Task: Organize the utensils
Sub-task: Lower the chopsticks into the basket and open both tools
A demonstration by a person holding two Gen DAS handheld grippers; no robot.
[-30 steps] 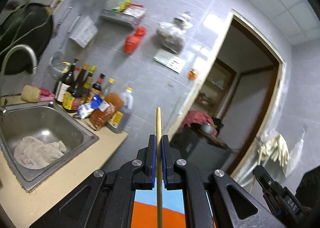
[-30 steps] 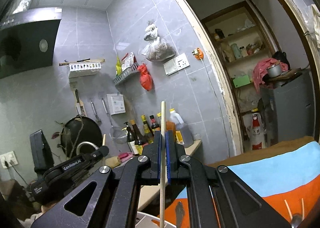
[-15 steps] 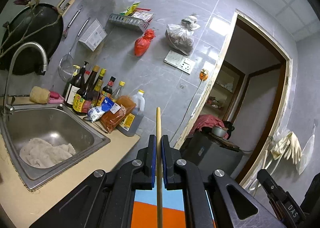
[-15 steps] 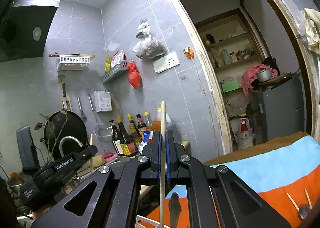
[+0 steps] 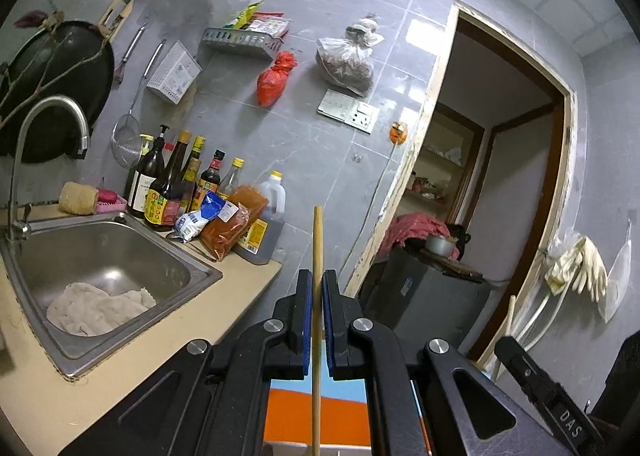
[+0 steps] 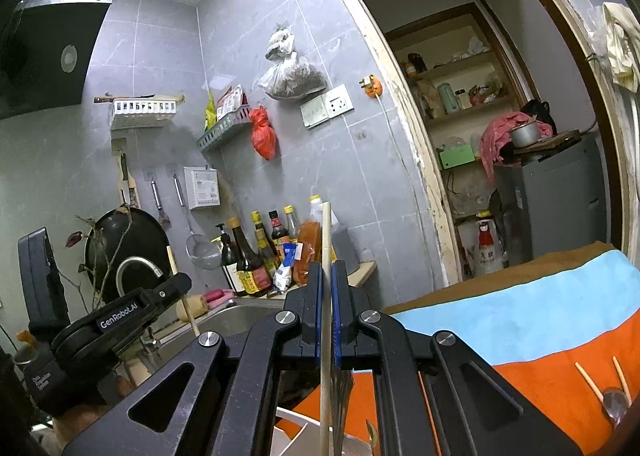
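Wooden chopsticks, light, stiff and smooth, stood upright: the left gripper [image 5: 316, 306] was clamped mid-shaft on one chopstick [image 5: 317, 240], the right gripper [image 6: 327, 296] likewise on another chopstick [image 6: 326, 228]; off-centre holds would probably pivot.

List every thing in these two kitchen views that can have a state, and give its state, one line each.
left gripper: shut on a chopstick, held upright
right gripper: shut on a pale chopstick, upright
sink: no water visible, cloth lying inside
faucet: not running
doorway: open

two chopsticks [image 5: 317, 256] [image 6: 326, 256], two hand-held grippers [image 5: 316, 296] [image 6: 327, 288]
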